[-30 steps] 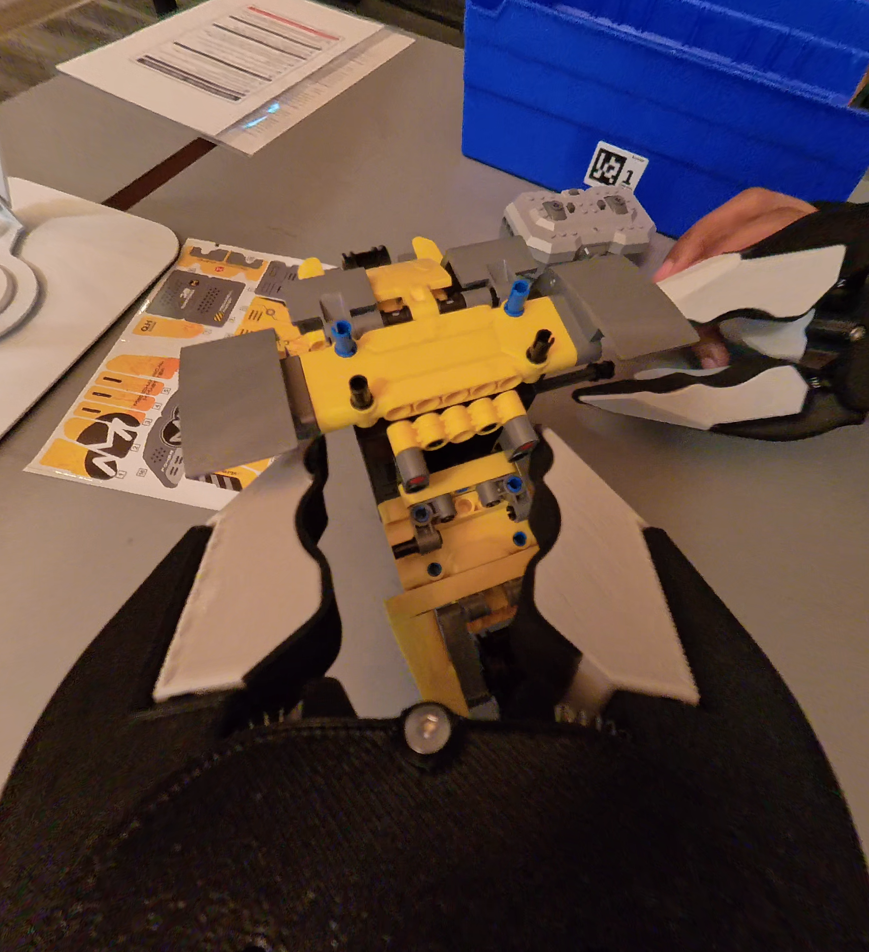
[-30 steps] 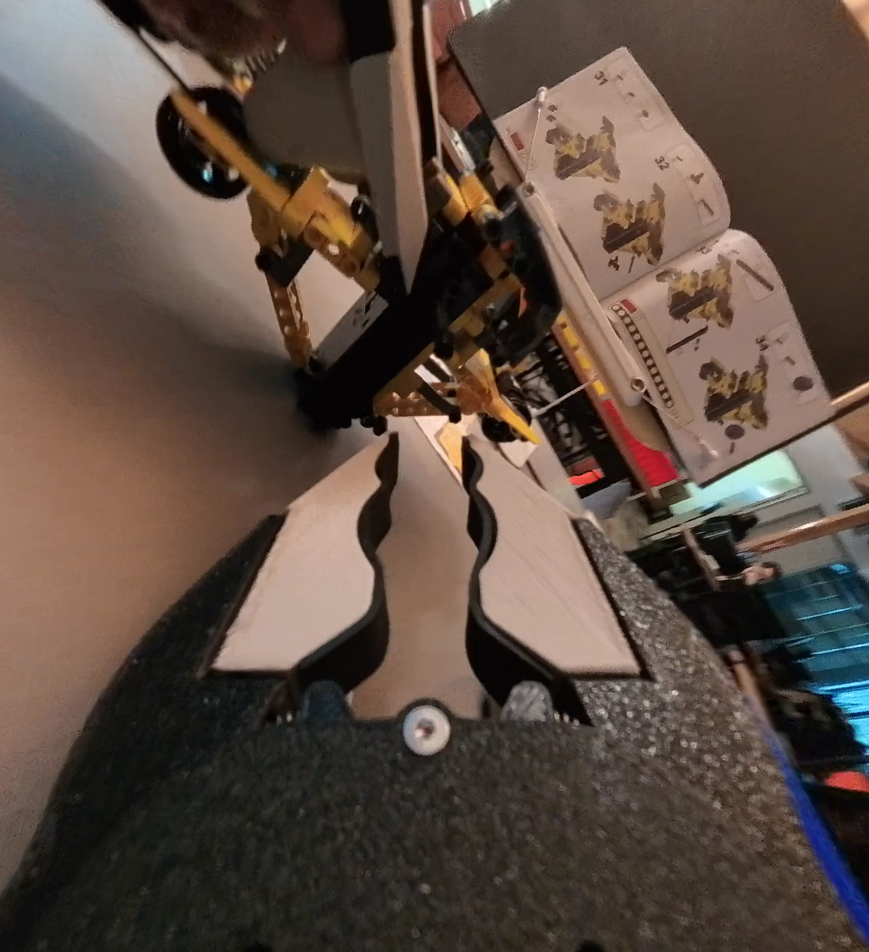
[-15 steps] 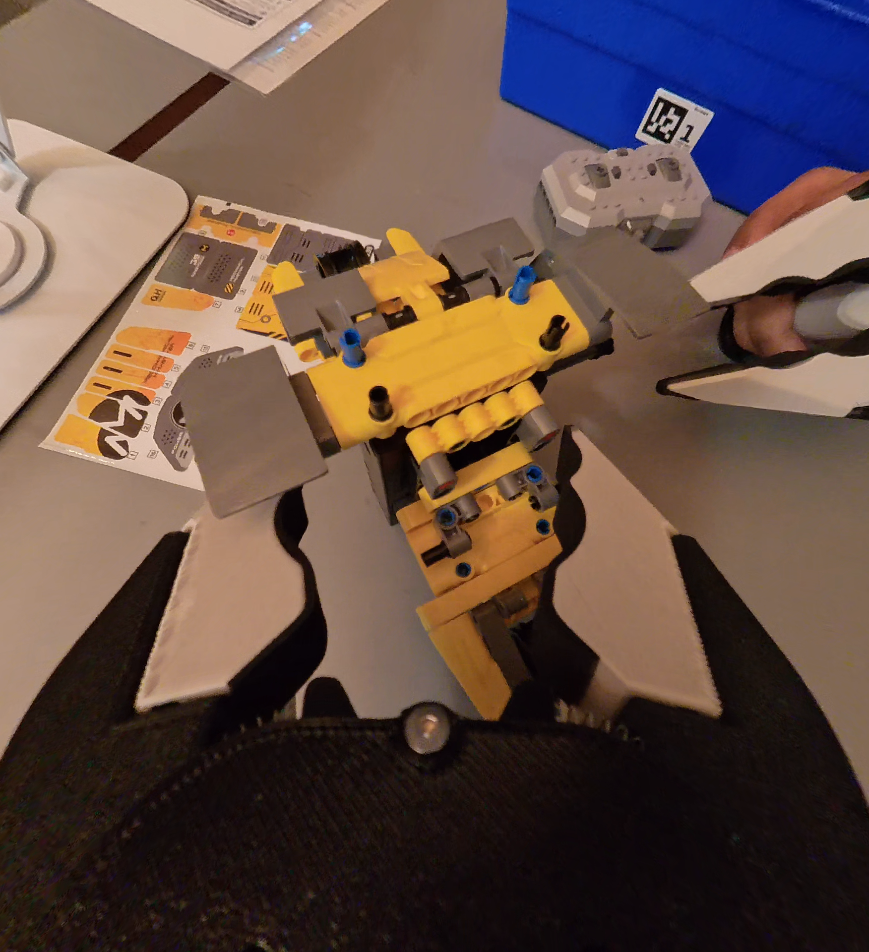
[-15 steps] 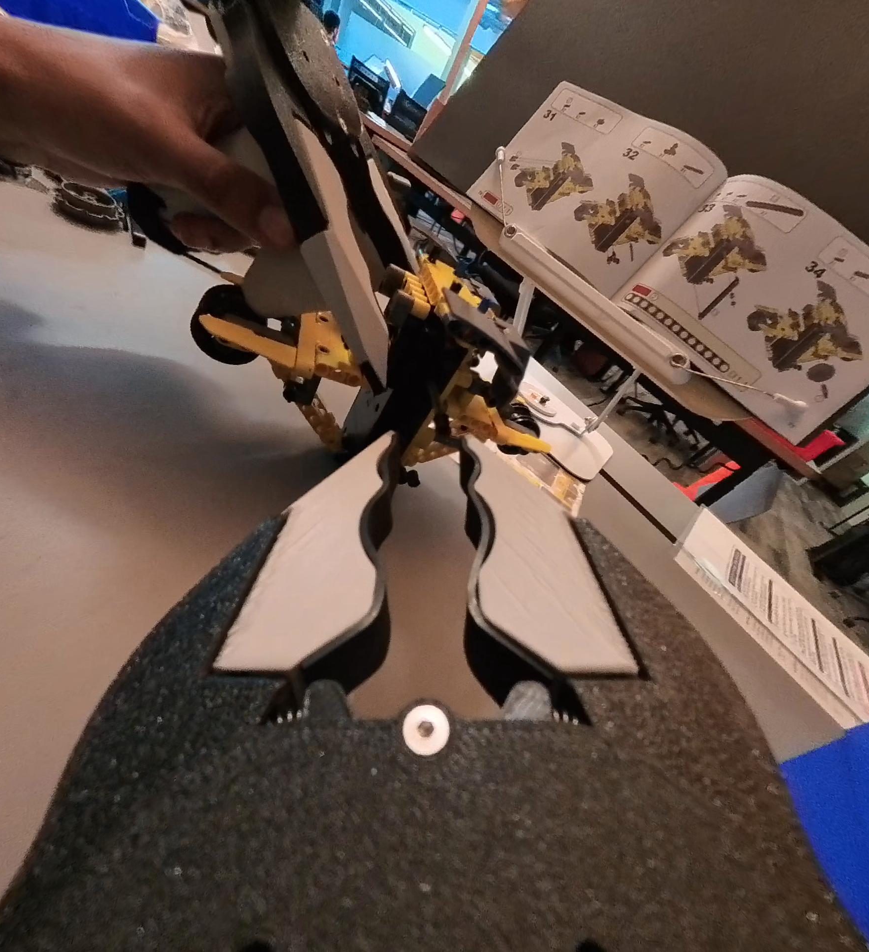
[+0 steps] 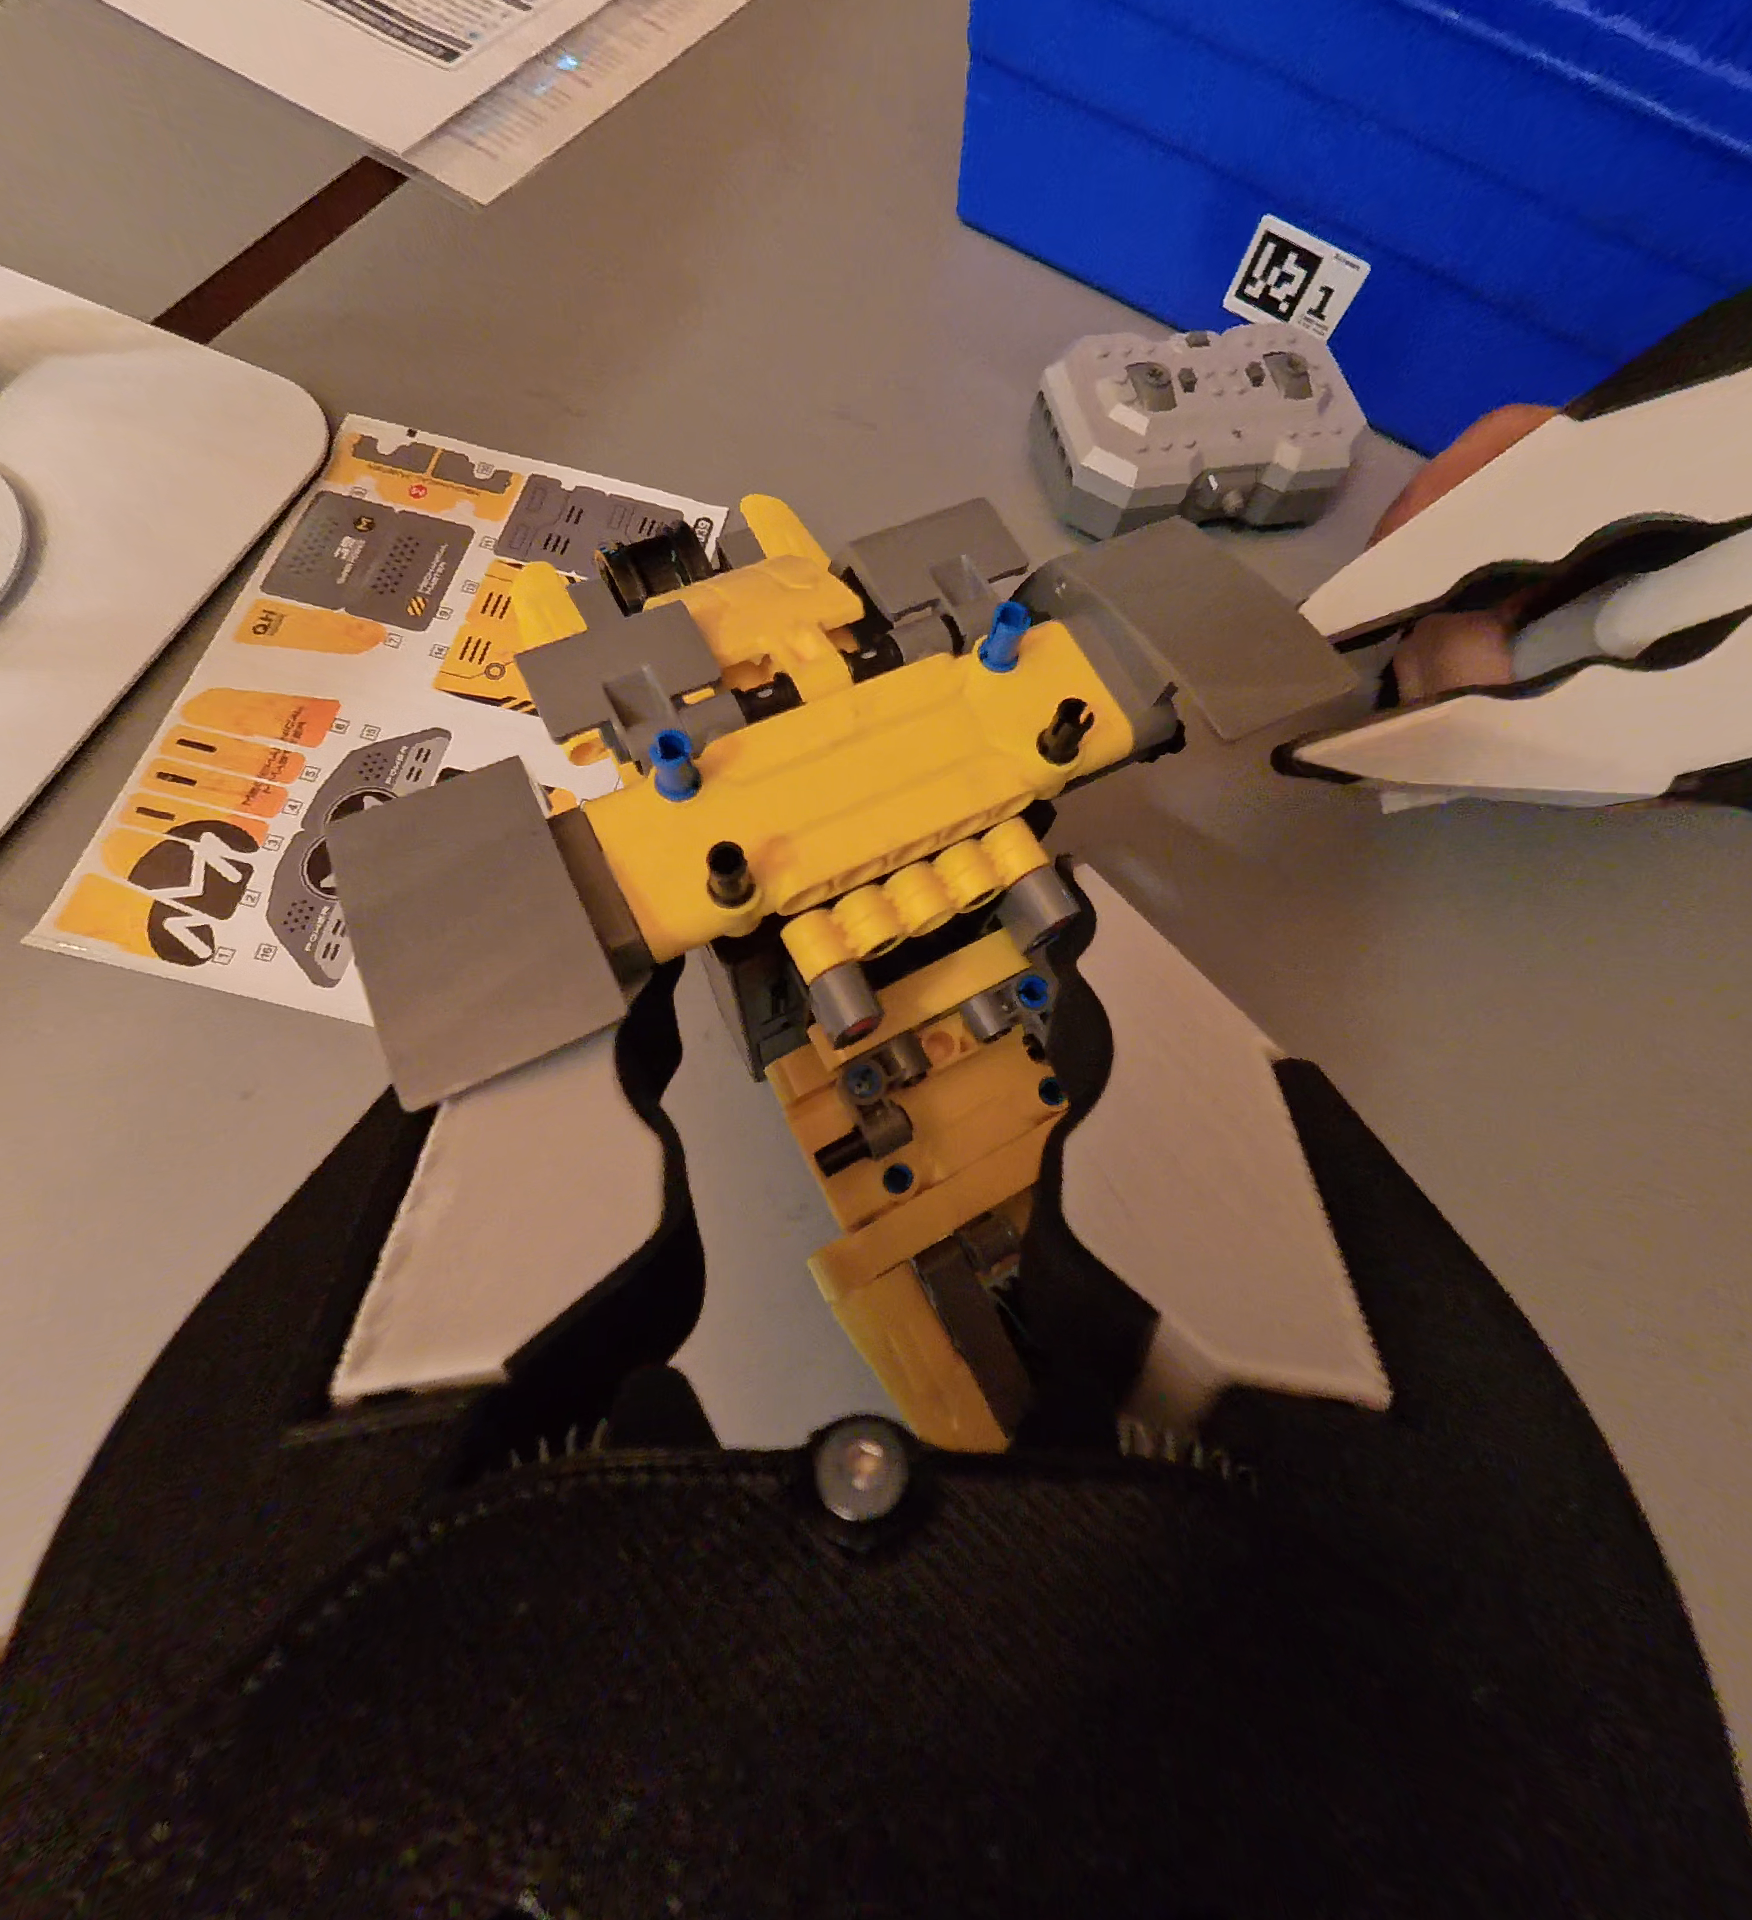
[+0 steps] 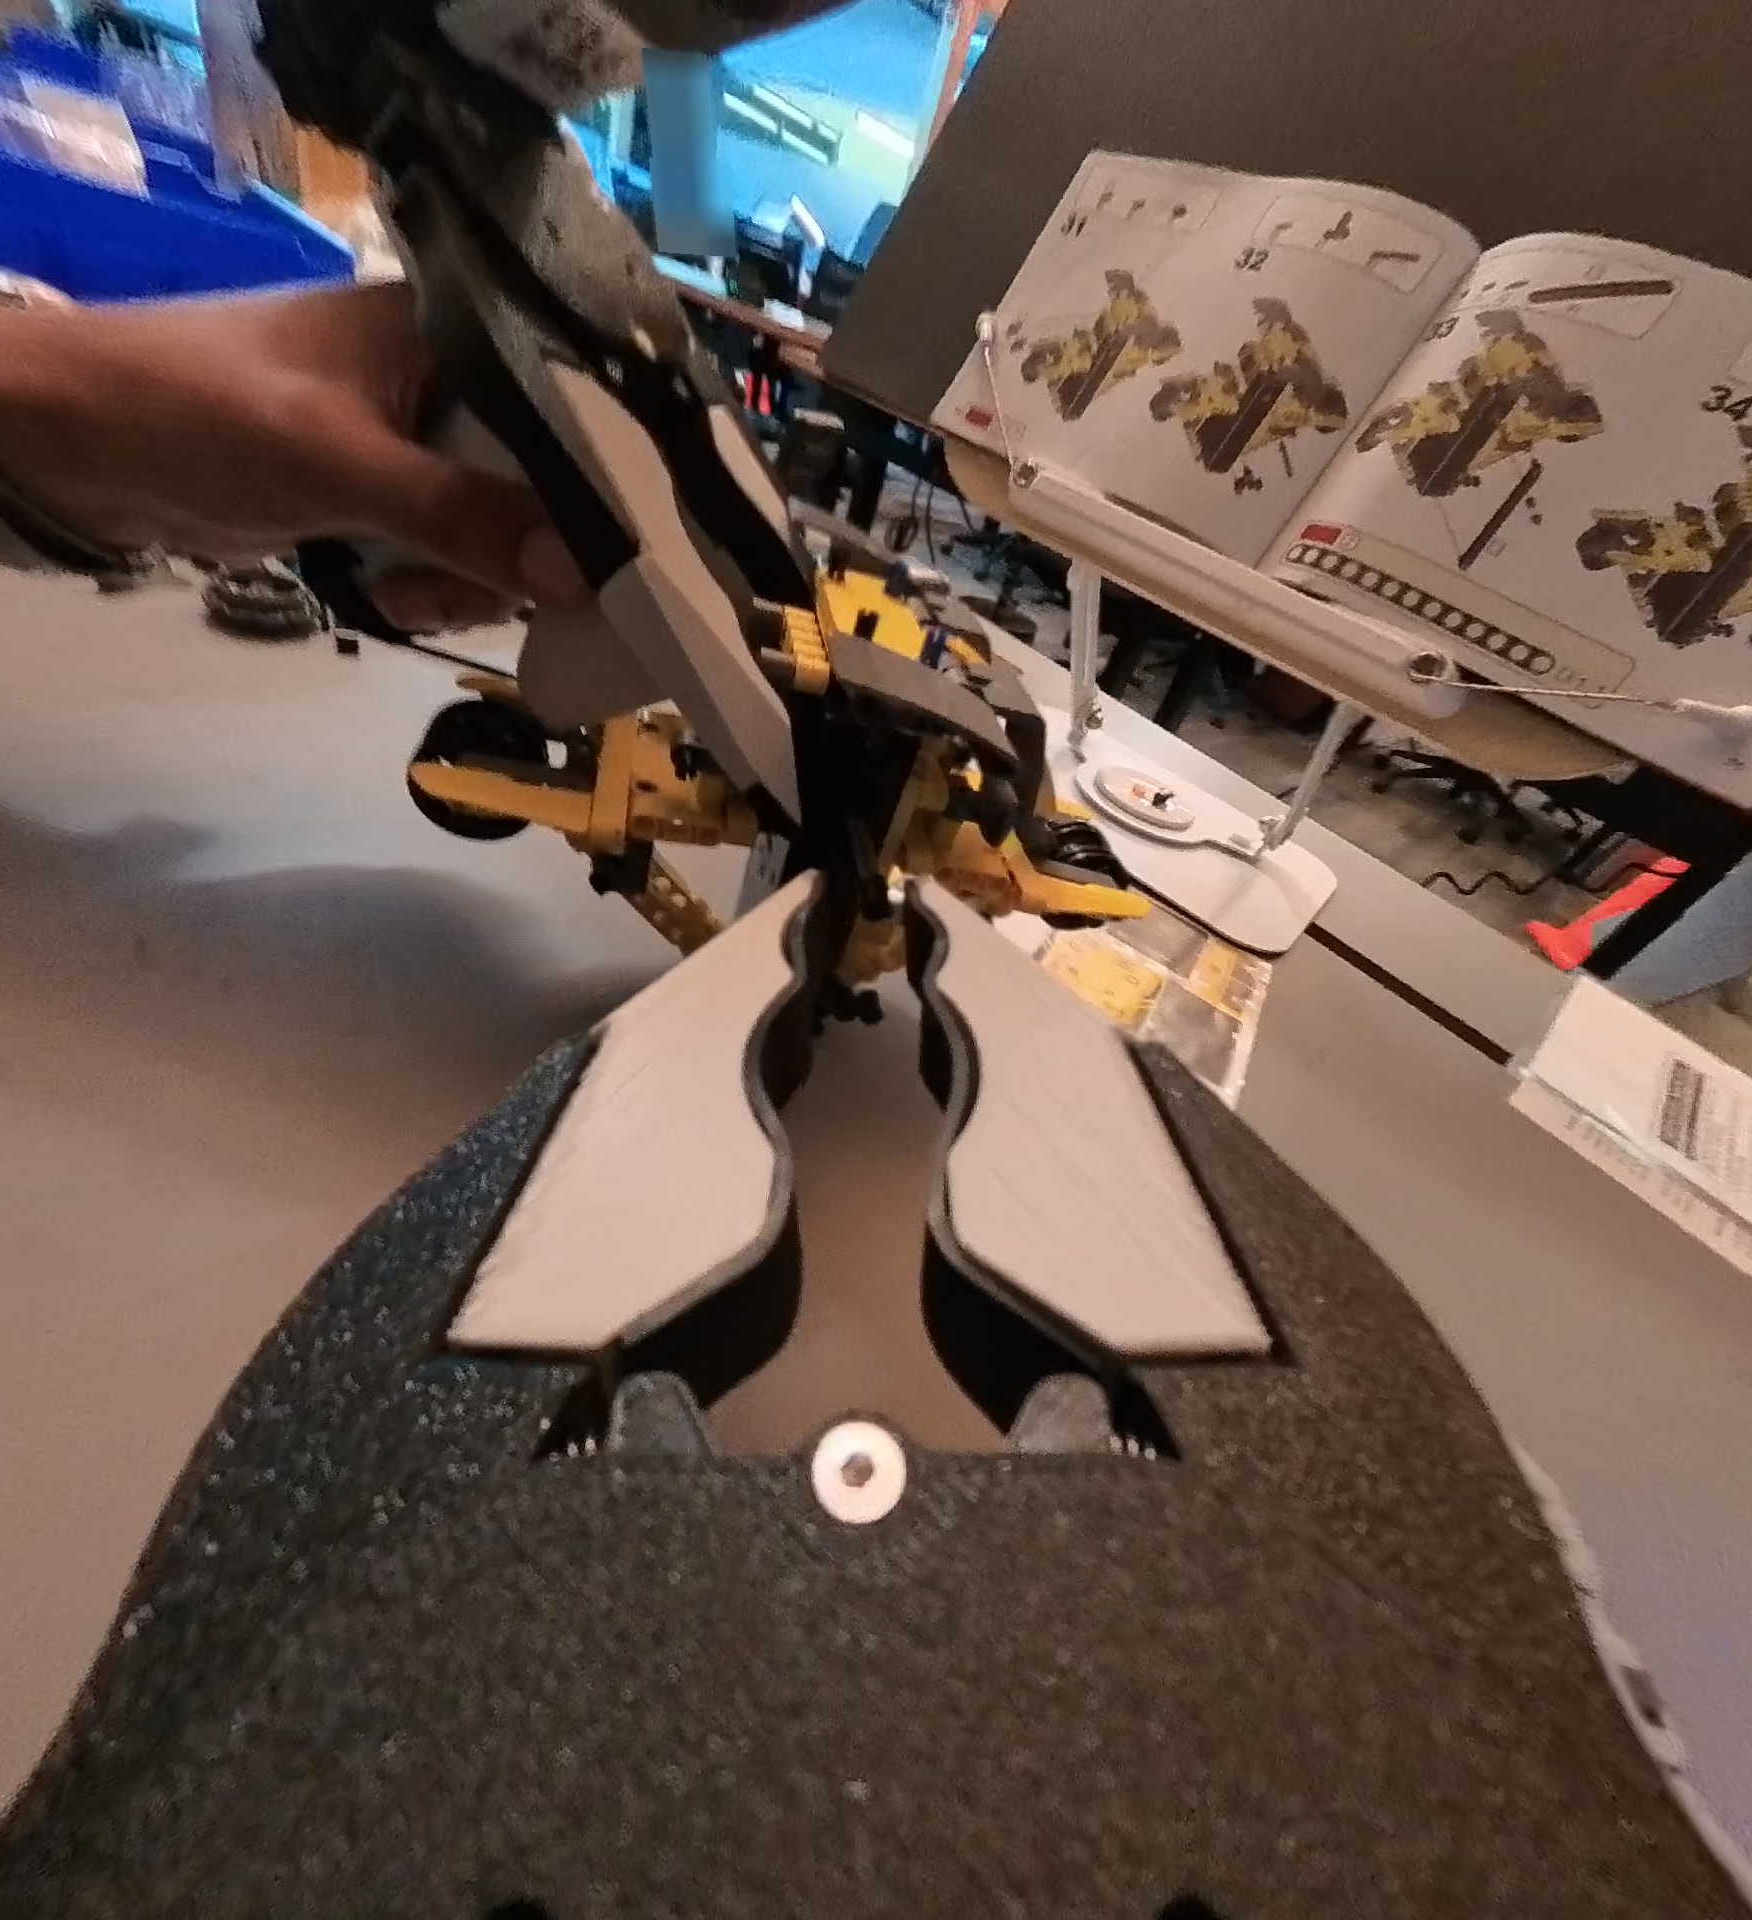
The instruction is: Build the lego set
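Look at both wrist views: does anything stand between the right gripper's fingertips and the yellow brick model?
Nothing visible does. The right gripper points straight at the yellow brick model, its tips right at the model's near side with no object in between. The left gripper straddles the model's other end, well clear of that gap.
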A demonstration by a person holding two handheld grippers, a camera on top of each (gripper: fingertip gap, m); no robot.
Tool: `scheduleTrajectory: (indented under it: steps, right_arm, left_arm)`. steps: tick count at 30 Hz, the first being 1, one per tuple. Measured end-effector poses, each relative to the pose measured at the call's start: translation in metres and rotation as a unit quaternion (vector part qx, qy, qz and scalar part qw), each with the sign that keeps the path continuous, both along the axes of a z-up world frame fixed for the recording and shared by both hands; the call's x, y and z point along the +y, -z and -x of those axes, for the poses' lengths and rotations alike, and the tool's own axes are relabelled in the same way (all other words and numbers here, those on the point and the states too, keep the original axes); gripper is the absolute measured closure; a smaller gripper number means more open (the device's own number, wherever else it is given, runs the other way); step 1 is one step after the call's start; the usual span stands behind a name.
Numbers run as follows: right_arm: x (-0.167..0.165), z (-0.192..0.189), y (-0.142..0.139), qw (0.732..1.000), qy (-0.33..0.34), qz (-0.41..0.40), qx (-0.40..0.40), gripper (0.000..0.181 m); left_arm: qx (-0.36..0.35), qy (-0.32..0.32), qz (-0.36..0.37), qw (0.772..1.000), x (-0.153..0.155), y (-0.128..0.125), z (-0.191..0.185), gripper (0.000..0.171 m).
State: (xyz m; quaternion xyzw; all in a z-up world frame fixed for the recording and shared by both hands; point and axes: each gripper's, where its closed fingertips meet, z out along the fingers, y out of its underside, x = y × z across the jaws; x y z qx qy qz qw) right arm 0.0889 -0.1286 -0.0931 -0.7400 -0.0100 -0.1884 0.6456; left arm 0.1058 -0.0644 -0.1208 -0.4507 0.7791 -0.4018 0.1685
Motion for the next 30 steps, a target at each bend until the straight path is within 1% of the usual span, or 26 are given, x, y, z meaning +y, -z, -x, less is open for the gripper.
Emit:
scheduleTrajectory:
  steps: [3,6,8,10,14,18,26,30]
  right_arm:
    - [0.002,-0.003,0.001,1.0,-0.002,0.002,0.027,0.167]
    - [0.005,-0.008,0.007,0.999,0.0,0.019,0.048,0.16]
    - [0.008,-0.009,0.009,0.998,0.002,0.024,0.053,0.158]
    - [0.011,-0.008,0.006,0.999,-0.002,0.016,0.049,0.161]
    - [0.016,-0.005,0.003,1.0,-0.003,0.007,0.028,0.164]
    - [0.015,-0.001,-0.001,1.0,-0.002,-0.003,0.002,0.172]
    - [0.017,-0.002,0.001,1.0,-0.005,0.003,0.008,0.17]
    - [0.022,-0.005,0.002,1.0,-0.006,0.009,-0.01,0.17]
  left_arm:
    - [0.004,0.003,0.014,1.0,0.002,0.0,0.0,0.105]
    - [0.005,0.008,0.029,1.0,0.003,0.0,0.0,0.104]
    - [0.006,0.013,0.03,0.999,0.003,0.0,0.001,0.104]
    - [0.009,0.018,0.033,0.999,0.003,0.0,0.001,0.104]
    - [0.015,0.023,0.064,0.998,0.006,-0.002,0.0,0.105]
    - [0.017,0.031,0.09,0.995,0.009,-0.003,0.001,0.105]
    - [0.019,0.035,0.097,0.995,0.01,-0.003,0.001,0.105]
    - [0.018,0.037,0.099,0.994,0.008,-0.003,0.0,0.105]
